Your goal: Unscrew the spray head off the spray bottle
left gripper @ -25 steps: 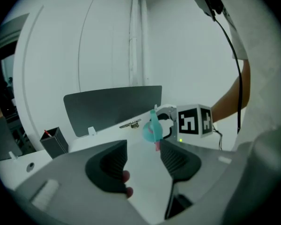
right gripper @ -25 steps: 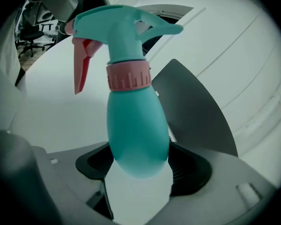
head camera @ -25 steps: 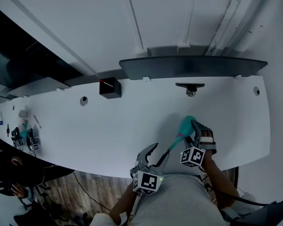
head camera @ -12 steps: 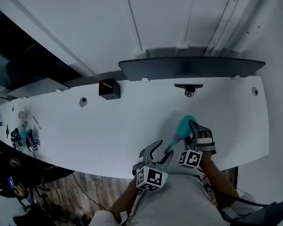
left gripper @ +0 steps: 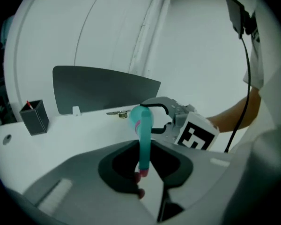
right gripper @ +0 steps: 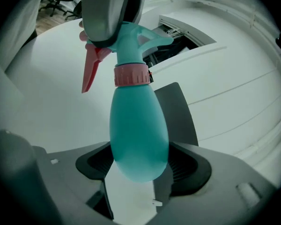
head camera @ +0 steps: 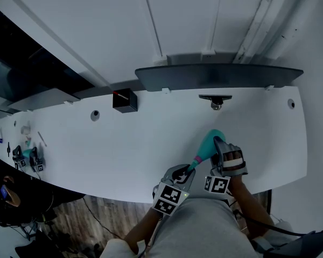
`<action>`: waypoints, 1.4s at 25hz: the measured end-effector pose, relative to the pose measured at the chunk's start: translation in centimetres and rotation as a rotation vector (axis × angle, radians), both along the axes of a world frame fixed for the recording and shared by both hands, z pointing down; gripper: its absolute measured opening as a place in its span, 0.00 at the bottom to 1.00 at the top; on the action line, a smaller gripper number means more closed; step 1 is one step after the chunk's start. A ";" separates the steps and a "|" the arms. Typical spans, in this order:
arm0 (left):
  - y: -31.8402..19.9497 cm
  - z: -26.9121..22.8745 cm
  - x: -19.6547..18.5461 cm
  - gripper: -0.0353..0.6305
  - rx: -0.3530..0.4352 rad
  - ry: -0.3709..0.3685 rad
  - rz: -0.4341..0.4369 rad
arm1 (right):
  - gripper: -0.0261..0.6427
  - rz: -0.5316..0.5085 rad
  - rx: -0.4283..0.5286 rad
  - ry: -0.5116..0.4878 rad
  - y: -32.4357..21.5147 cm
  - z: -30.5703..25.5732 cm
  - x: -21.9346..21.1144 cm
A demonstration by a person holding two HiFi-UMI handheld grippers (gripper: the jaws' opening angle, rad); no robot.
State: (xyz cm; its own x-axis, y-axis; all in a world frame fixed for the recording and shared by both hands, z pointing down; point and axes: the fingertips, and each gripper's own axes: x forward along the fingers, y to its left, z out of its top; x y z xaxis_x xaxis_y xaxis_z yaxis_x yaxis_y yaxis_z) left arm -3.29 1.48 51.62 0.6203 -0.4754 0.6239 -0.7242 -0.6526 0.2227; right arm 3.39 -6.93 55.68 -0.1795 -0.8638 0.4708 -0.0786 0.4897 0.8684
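Observation:
A teal spray bottle (head camera: pixel 209 143) hangs in the air over the white table's near edge. My right gripper (head camera: pixel 222 153) is shut on its round body (right gripper: pixel 138 139), one pad on each side. The teal spray head (right gripper: pixel 131 41) sits above a pink collar (right gripper: pixel 131 75), and a pink trigger (right gripper: pixel 90 74) hangs to the left. My left gripper (head camera: pixel 183 172) has just been closing, and its jaws now clamp the spray head (left gripper: pixel 143 125) between them. The trigger tip (left gripper: pixel 143 175) shows low between the left jaws. The nozzle is hidden behind a grey jaw.
On the white table (head camera: pixel 124 144) a black box (head camera: pixel 125 100) stands at the back. A dark grey panel (head camera: pixel 218 75) runs along the far edge, with a small metal fitting (head camera: pixel 215 100) below it. Another pair of grippers (head camera: pixel 24 156) lies at the far left.
The left gripper has moved up and right onto the spray head and its jaws have closed round it. The right gripper has lifted the bottle a little and rolled.

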 end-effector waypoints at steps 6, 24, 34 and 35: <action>0.1 -0.5 0.2 0.15 -0.316 0.451 -0.179 | 0.59 -0.062 0.128 0.027 -0.3 -1.8 0.1; 0.4 -3.6 -2.8 0.44 0.291 -0.107 0.150 | 0.59 -0.097 -0.267 -0.137 0.4 2.2 -0.5; 1.7 -1.7 0.3 0.44 0.777 -0.718 0.687 | 0.59 -0.205 -0.647 -0.060 4.2 5.5 -1.5; 1.7 -1.7 0.7 0.42 0.788 -0.709 0.696 | 0.59 -0.208 -0.652 -0.057 4.3 5.4 -1.7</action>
State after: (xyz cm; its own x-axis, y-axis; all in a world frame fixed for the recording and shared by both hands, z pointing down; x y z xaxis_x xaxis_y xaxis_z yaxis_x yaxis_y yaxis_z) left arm -2.59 3.20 49.94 0.5342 -0.5770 0.6178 0.0230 -0.7206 -0.6930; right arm 1.72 -2.66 61.11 -0.3508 -0.3517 0.8679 0.0371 0.9208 0.3882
